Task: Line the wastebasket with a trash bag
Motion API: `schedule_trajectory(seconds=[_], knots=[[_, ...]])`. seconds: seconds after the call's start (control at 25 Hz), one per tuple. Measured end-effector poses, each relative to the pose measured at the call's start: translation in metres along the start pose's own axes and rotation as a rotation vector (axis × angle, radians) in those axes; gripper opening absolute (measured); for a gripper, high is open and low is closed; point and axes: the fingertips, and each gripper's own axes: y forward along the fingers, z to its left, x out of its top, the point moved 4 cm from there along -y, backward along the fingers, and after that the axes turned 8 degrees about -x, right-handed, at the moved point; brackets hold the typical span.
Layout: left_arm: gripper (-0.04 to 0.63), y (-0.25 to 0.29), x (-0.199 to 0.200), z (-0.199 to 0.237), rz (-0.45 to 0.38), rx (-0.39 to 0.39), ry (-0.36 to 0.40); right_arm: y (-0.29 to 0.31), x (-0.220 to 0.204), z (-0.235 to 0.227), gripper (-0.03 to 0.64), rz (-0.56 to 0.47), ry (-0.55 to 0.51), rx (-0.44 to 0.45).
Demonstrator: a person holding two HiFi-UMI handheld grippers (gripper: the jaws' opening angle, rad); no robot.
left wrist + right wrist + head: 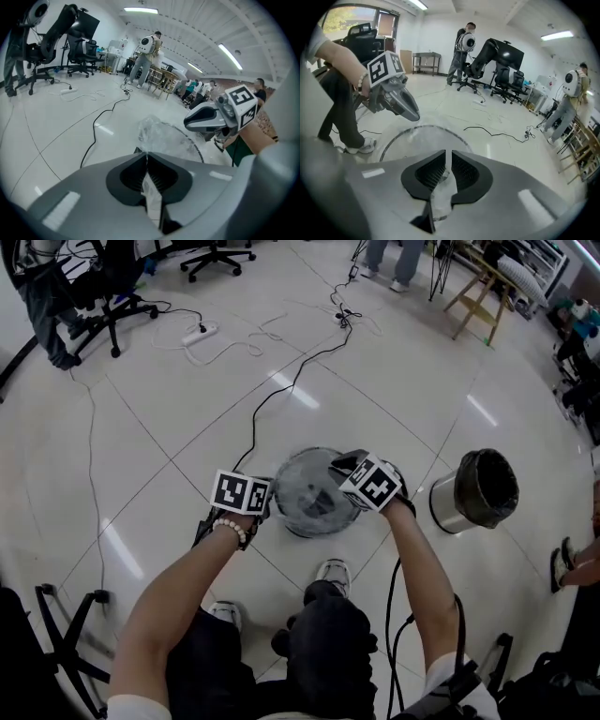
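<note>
The round wastebasket (298,523) stands on the tiled floor in front of my feet, with a clear trash bag (314,493) spread over its mouth. My left gripper (270,505) is at the rim's left side, shut on a fold of the bag film. In the left gripper view that film (161,133) runs from between the jaws of the left gripper (146,154) out over the rim (199,150). My right gripper (345,465) hovers above the rim's far right. In its own view the right gripper (451,152) pinches a strip of bag (440,194); the left gripper (396,98) shows opposite.
A second metal bin with a black liner (478,491) lies on its side to the right. A black cable (281,390) runs from the basket toward a power strip (199,334). Office chairs (112,287) and a wooden stool (483,292) stand farther off. People stand in the background.
</note>
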Motion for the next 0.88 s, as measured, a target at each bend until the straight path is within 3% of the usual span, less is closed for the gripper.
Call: schedule_trajectory(seconds=[0.16, 0.28, 0.48, 0.68, 0.88], knots=[[0.014, 0.000, 0.005, -0.004, -0.009, -0.021, 0.008, 0.005, 0.004, -0.021, 0.051, -0.062, 0.071, -0.137], [0.014, -0.002, 0.005, -0.011, -0.027, -0.047, 0.003, -0.002, 0.003, -0.046, 0.133, -0.075, 0.109, -0.197], [0.017, 0.001, 0.005, -0.008, -0.028, -0.066, 0.003, 0.025, -0.017, -0.052, 0.242, 0.027, 0.092, -0.137], [0.089, 0.002, -0.002, -0.001, 0.002, -0.104, -0.026, 0.051, -0.031, -0.048, 0.239, 0.080, 0.097, -0.082], [0.104, -0.001, -0.011, 0.007, 0.024, -0.114, -0.098, 0.057, -0.042, -0.056, 0.222, 0.079, 0.140, -0.099]])
